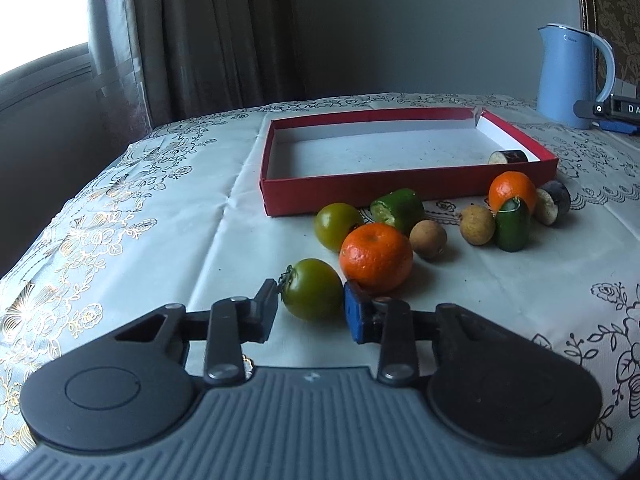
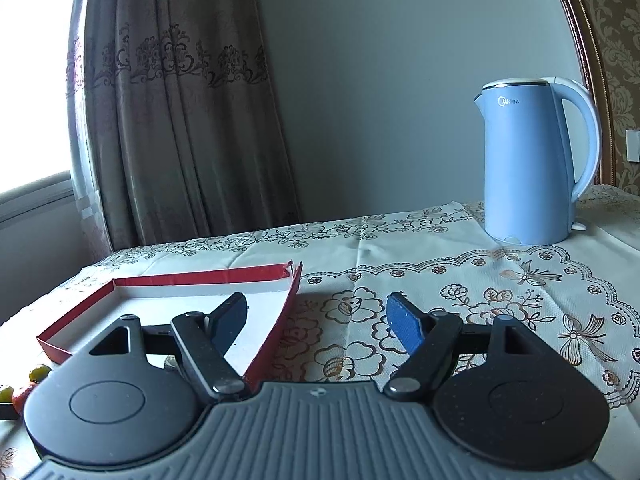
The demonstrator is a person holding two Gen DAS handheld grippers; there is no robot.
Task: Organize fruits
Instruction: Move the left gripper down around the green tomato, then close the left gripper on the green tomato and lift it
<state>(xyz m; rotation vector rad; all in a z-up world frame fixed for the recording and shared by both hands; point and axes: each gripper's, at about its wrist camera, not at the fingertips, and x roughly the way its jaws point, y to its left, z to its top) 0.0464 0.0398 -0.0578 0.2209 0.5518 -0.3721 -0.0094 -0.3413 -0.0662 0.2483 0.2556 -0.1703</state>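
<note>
In the left wrist view my left gripper (image 1: 312, 304) is open, its fingers on either side of a green tomato (image 1: 312, 289) on the tablecloth. An orange mandarin (image 1: 376, 258) touches the right blue pad. Behind lie a second green tomato (image 1: 338, 226), a cucumber piece (image 1: 398, 208), two brown longans (image 1: 428, 239), another mandarin (image 1: 512, 192), a second cucumber piece (image 1: 513, 226) and an eggplant piece (image 1: 554, 202). The red box (image 1: 360, 196) holds one eggplant piece (image 1: 508, 157). My right gripper (image 2: 320, 320) is open and empty above the box's right wall (image 2: 280, 320).
A blue kettle (image 2: 532, 160) stands at the back right of the table. Curtains and a window are at the left behind the table. The table's left edge falls away near the curtain. A dark device (image 1: 616, 112) lies by the kettle.
</note>
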